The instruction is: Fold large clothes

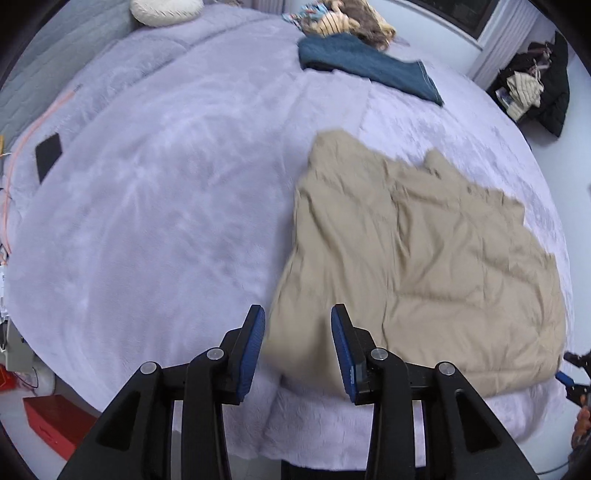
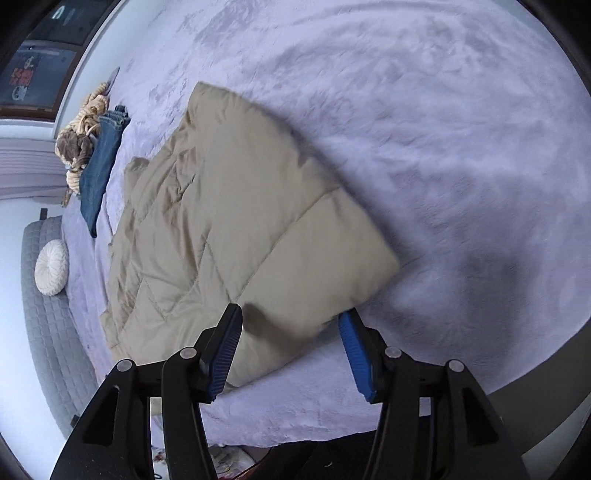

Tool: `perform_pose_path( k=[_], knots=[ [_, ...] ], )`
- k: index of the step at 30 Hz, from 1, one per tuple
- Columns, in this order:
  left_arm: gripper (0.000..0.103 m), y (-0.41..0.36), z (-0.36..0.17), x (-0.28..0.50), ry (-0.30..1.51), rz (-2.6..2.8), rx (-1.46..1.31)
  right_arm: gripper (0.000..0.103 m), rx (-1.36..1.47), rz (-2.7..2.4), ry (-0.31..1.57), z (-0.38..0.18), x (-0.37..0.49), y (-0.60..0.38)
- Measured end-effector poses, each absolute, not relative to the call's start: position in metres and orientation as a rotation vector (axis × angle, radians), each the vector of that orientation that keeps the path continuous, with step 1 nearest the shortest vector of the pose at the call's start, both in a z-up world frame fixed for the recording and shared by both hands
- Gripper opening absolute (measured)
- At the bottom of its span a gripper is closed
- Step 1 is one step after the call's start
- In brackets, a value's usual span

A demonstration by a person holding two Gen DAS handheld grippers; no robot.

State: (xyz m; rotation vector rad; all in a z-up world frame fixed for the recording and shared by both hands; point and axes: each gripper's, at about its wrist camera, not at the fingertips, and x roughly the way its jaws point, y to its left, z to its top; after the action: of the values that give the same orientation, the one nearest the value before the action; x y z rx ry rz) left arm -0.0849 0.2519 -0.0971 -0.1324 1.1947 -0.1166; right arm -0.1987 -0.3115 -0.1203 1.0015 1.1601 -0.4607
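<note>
Left gripper (image 1: 297, 314) hangs over the near edge of the bed, blue pads apart, nothing pinched; a near corner of the tan quilted jacket (image 1: 424, 266) shows in the gap beneath, not clamped. Right gripper (image 2: 290, 321) likewise stands parted above the jacket's other near corner, pads clear of the cloth. The jacket lies folded and rumpled on the lavender fleece blanket (image 1: 155, 192), close to the bed's near edge, toward the right in the left wrist view. Beyond it, well apart, folded blue jeans (image 1: 369, 66), then a heap of striped and brown clothes (image 1: 343, 18) just behind them. A round cream cushion (image 1: 166, 11) rests by the grey quilted headboard (image 2: 48, 332). A black phone (image 1: 48, 155) lies on the blanket's far left.
</note>
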Motion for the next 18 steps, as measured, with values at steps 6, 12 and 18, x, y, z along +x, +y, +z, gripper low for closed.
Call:
perform_pose_path(
  k=[6,12,18],
  knots=[
    [0.039,0.204,-0.097,-0.031,1.149,-0.221,-0.079,0.028,0.815,-0.472,1.058,-0.080,-0.187,-0.329],
    [0.039,0.140,-0.151,0.025,1.189,-0.205,0.016,0.028,0.593,-0.279,1.125,-0.092,-0.133,-0.302],
    [0.040,0.125,-0.189,0.058,1.206,-0.120,0.020,0.025,0.446,-0.318,1.203,-0.144,-0.074,-0.311]
  ],
)
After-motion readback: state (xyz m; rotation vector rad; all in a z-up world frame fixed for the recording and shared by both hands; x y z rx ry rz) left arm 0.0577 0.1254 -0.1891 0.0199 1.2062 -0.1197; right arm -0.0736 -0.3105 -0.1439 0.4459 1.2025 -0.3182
